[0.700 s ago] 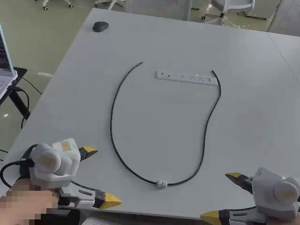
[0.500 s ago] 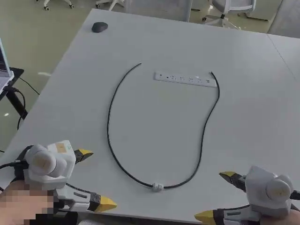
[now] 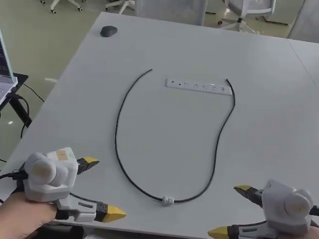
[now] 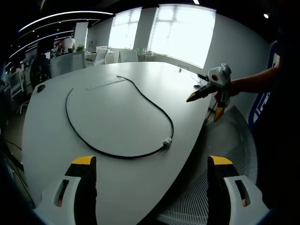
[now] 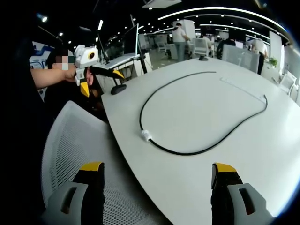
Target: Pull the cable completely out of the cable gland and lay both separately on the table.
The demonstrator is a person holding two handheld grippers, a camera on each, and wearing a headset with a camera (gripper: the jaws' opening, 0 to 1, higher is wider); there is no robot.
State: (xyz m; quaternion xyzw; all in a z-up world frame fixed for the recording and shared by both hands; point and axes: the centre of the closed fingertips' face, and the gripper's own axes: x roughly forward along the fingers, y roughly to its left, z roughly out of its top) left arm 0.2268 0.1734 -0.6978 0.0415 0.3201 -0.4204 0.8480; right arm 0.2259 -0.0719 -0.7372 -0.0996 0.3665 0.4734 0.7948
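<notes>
Currently | cable gland (image 3: 168, 200) on cable (image 3: 117, 129) lies between left gripper (image 3: 109, 187) and right gripper (image 3: 224, 210) | both spread, empty

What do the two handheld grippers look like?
Both the left gripper and the right gripper have white moulded bodies with a rounded housing and black jaws tipped in yellow. The left carries a tan sticker and trails a thin black lead.

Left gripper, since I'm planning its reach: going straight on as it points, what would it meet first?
Likely the cable beside the gland; its height over the table is unclear.
</notes>
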